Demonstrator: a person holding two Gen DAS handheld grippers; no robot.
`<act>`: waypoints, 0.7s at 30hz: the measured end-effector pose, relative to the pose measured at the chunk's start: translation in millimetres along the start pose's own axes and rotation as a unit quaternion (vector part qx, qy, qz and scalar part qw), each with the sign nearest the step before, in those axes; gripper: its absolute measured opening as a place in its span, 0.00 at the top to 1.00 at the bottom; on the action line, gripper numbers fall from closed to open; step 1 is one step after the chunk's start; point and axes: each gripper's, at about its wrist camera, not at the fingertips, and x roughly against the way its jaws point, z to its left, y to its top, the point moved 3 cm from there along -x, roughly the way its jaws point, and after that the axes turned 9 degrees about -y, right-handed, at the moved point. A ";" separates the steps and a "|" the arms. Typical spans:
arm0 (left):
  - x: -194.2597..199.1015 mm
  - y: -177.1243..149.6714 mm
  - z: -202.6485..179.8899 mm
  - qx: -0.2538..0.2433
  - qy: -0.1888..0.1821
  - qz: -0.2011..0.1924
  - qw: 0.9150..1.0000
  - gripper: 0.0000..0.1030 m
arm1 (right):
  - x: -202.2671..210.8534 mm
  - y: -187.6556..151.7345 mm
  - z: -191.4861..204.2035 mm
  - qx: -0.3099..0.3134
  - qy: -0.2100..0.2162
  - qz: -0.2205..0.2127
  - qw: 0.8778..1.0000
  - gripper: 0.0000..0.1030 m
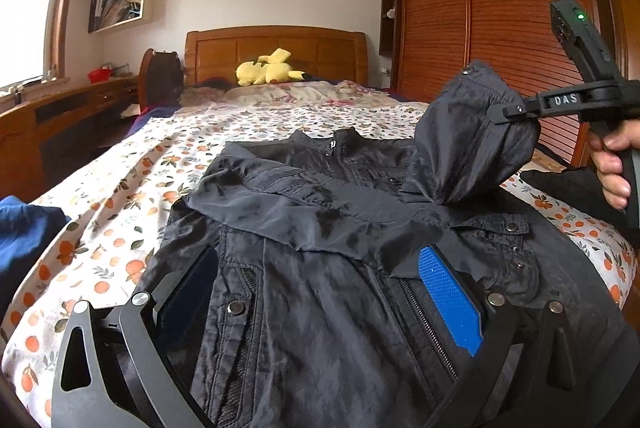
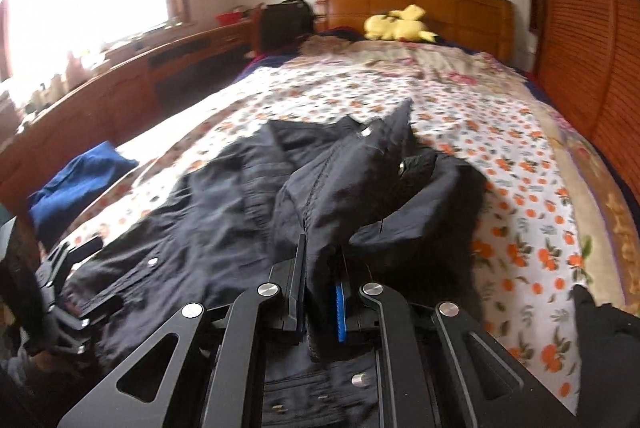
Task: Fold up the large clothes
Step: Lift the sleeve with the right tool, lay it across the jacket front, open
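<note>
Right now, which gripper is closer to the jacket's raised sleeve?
Right. The right gripper is clamped on the sleeve, lifting it. The left gripper sits open over the jacket hem, apart from it.

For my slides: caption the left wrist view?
Right gripper lifts black jacket's sleeve over orange-print bedsheet; left gripper open.

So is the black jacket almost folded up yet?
Not yet, about partway. Done: the jacket lies flat on the bed with one sleeve already folded across its chest. In hand: the right gripper is shut on the other sleeve, lifted in the air. The left gripper sits open over the hem. Left: lay that sleeve down, then fold the body.
</note>
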 end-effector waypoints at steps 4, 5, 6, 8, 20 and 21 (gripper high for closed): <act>6.0 -3.8 5.5 0.009 0.002 0.000 1.000 0.02 | -5.5 -10.0 27.6 0.017 0.015 0.011 1.000 0.91; 7.1 -4.6 5.9 0.010 0.003 0.000 1.000 0.02 | -7.7 -13.2 33.3 0.020 0.018 0.014 1.000 0.90; 8.6 -5.6 7.3 0.012 0.003 0.000 1.000 0.02 | -9.2 -16.0 38.0 0.023 0.020 0.017 0.999 0.90; 10.1 -6.9 9.5 0.016 0.004 0.000 1.000 0.02 | -14.0 -22.2 45.5 0.025 0.022 0.023 0.999 0.90; 8.9 -8.3 10.8 0.016 0.003 0.002 1.000 0.02 | -0.9 -33.2 61.3 0.020 0.049 0.013 0.999 0.68; 8.5 -8.5 10.4 0.016 0.004 0.003 1.000 0.02 | 0.7 -34.2 62.1 0.021 0.050 0.011 0.998 0.68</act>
